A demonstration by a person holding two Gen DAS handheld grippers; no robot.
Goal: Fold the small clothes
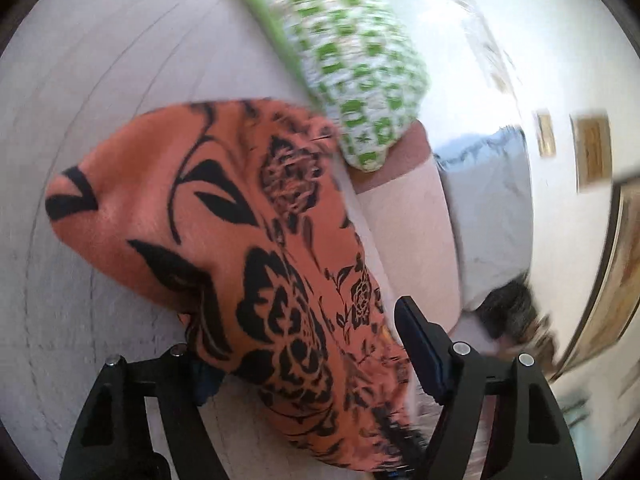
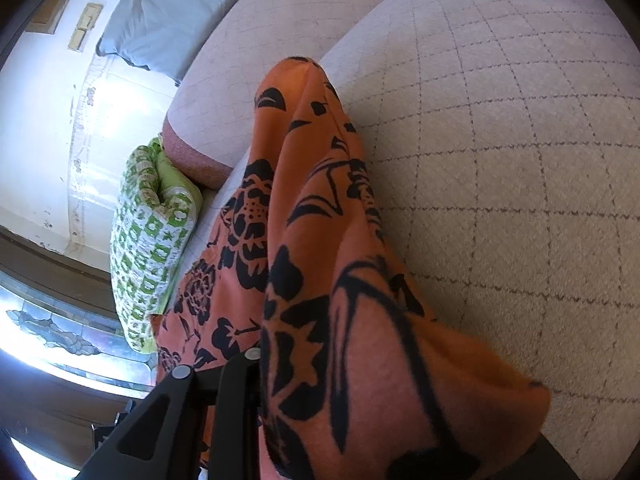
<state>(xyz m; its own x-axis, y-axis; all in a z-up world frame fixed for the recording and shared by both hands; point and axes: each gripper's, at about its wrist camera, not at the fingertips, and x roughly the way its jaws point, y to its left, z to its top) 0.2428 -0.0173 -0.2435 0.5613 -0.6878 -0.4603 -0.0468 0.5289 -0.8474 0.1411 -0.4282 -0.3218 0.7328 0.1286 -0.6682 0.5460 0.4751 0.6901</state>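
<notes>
An orange cloth with black flower print (image 1: 248, 248) hangs bunched in front of my left gripper (image 1: 308, 364). Its right finger (image 1: 420, 344) shows beside the cloth; the left finger is hidden behind it, so the cloth lies between the jaws. In the right wrist view the same orange cloth (image 2: 340, 280) drapes over my right gripper (image 2: 320, 392) and runs away across the white checked bed cover (image 2: 500, 160). Only the right gripper's left finger (image 2: 236, 392) shows; the other is buried under the cloth.
A green and white patterned folded quilt (image 1: 352, 64) lies at the bed's edge, also in the right wrist view (image 2: 148, 248). A pale blue pillow (image 1: 488, 208) and a white pillow (image 2: 248, 80) lie beyond. A wall and a window frame are behind.
</notes>
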